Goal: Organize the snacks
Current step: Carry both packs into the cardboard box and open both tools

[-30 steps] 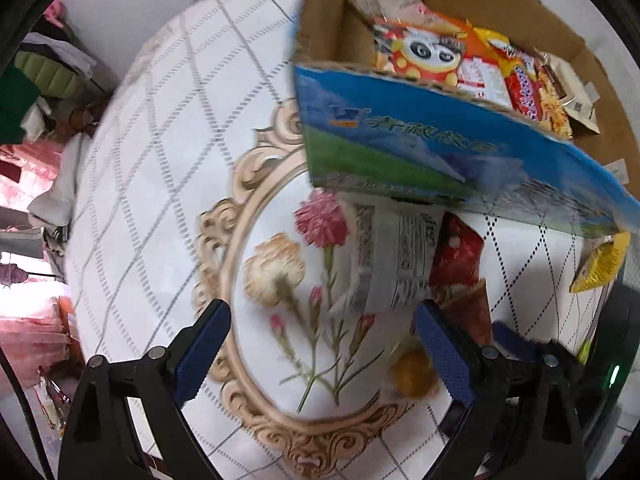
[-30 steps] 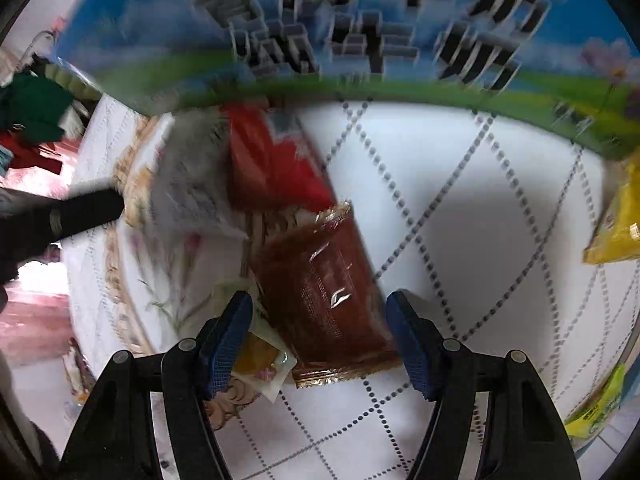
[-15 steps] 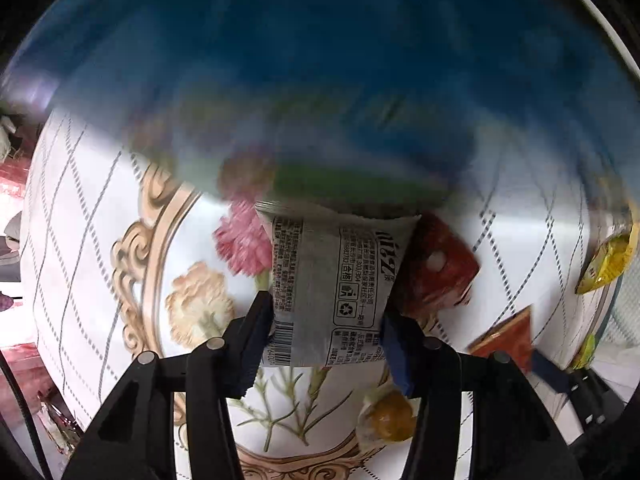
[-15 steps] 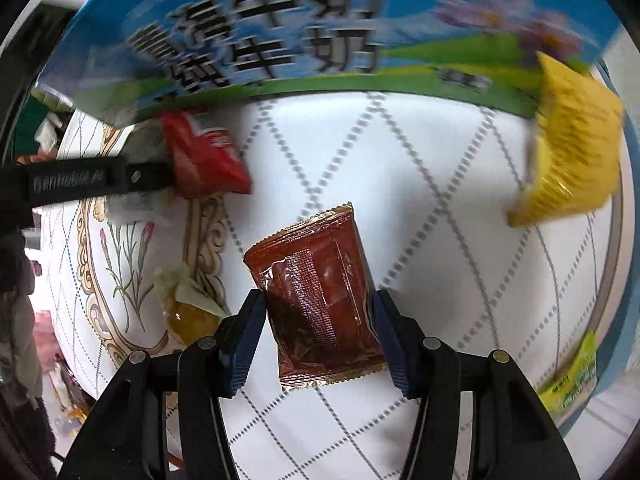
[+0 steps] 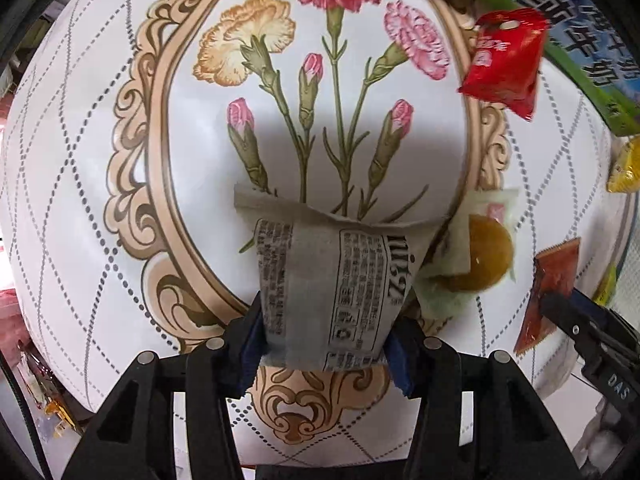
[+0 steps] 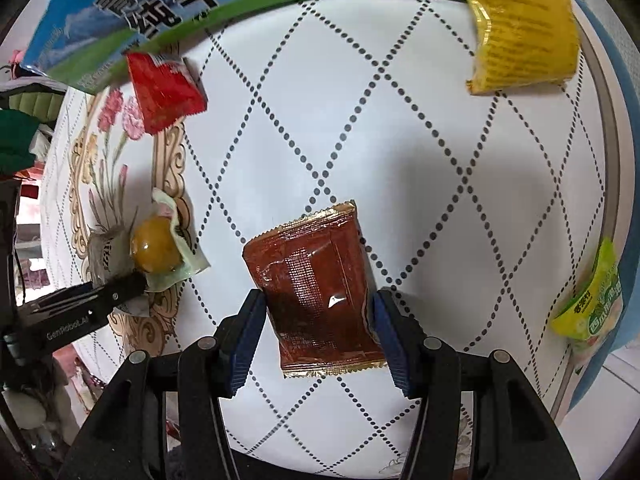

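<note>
The left claw [image 5: 326, 346] is clenched on a grey printed snack packet [image 5: 340, 292]: both blue pads press the packet's lower sides, and its crumpled top edge stands out ahead of the fingers, above the carnation picture in the middle of the table [image 5: 100, 128]. After closing hard, its jaws have just eased a little wider, with the packet between them.

The right claw [image 6: 318, 330] grips a dark red-brown sachet [image 6: 316, 292] by its two long sides. The sachet's lower half sits between the pads and its gold-crimped upper end reaches forward over the white, dotted-diamond part of the table. These jaws too have eased open slightly after closing, the sachet between them.

Just beside the grey packet lies a clear wrapper holding a round yellow sweet [image 6: 154, 246], on the ornate gold frame of the flower picture. A red packet [image 6: 164, 94] lies farther off, close against the blue and green milk carton box [image 6: 160, 4] at the far side of the table. A yellow packet [image 6: 520, 28] sits near the box toward the table's right edge, and a green packet [image 6: 592, 300] lies at that edge.
</note>
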`<move>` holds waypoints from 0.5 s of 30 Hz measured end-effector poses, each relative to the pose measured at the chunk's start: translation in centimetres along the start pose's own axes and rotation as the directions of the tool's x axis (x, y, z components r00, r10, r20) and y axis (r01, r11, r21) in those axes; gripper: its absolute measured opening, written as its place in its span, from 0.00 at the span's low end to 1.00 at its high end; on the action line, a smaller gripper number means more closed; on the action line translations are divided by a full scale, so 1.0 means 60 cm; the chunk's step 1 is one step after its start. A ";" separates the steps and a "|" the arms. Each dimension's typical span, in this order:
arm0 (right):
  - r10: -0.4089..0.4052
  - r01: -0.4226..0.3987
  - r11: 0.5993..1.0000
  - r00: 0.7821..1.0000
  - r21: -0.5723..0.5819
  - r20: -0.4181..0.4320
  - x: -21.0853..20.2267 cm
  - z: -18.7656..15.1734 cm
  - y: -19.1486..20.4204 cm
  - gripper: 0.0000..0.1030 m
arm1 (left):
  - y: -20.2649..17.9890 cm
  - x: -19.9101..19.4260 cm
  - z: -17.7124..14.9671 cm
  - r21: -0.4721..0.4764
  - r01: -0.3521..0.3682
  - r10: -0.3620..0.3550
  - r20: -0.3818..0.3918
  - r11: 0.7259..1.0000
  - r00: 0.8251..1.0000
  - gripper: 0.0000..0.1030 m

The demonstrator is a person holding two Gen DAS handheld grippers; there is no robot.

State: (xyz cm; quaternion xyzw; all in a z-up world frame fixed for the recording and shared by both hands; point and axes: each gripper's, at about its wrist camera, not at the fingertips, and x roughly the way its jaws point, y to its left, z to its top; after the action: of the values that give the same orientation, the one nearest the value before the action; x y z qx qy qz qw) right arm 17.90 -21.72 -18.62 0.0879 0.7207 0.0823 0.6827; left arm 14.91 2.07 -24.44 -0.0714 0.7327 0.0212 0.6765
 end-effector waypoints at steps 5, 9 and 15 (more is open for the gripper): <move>-0.007 0.007 1.000 1.000 -0.003 -0.001 0.020 0.014 0.021 0.61 | -0.015 0.024 0.011 0.000 -0.005 0.005 -0.016 1.000 1.000 0.60; -0.017 0.017 1.000 1.000 -0.001 0.015 0.040 0.019 0.040 0.61 | -0.021 0.017 0.012 -0.013 -0.016 0.016 0.007 1.000 1.000 0.58; 0.016 -0.016 1.000 0.999 0.005 0.049 0.014 0.012 0.030 0.55 | -0.029 -0.036 -0.003 0.003 -0.017 0.017 0.046 1.000 0.999 0.45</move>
State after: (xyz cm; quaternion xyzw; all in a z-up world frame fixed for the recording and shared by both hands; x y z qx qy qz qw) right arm 18.61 -19.76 -19.07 0.0975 0.7031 0.0837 0.6993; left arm 15.11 0.47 -22.14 -0.0634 0.7176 0.0272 0.6930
